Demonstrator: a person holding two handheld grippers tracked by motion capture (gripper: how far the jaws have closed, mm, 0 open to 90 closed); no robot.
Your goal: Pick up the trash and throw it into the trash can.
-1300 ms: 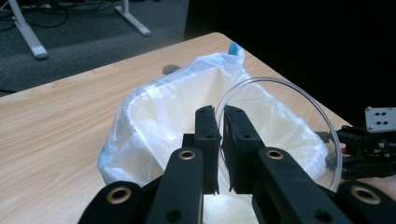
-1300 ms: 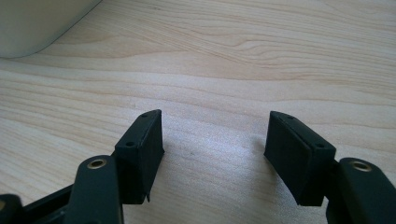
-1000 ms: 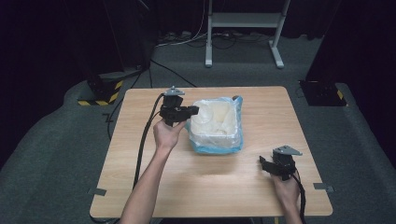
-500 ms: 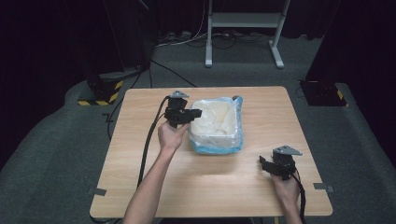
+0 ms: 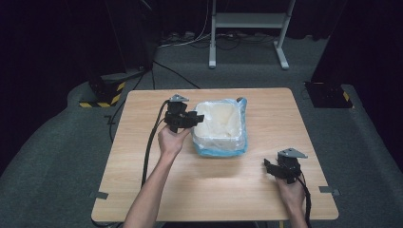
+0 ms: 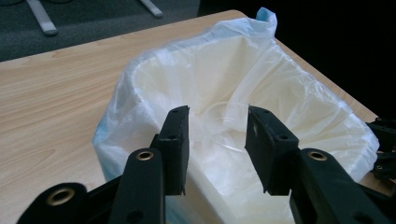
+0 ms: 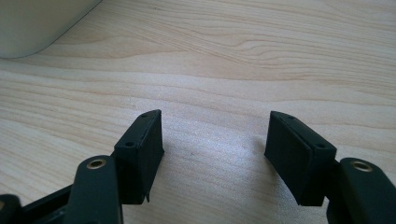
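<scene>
Counter of pale wood grain carries a white rectangular bin near its centre, lined with a thin, wrinkled translucent bag whose blue-tinged film folds over the rim. We see the left claw at the bin's nine o'clock edge, jaws apart and poised over the liner just inside the rim; in the left gripper view crumpled film lies between them, ungripped. The right claw rests low at the counter's five o'clock corner, well apart from the bin, jaws spread wide over bare wood. Open wood stretches along the six o'clock edge between both hands.
</scene>
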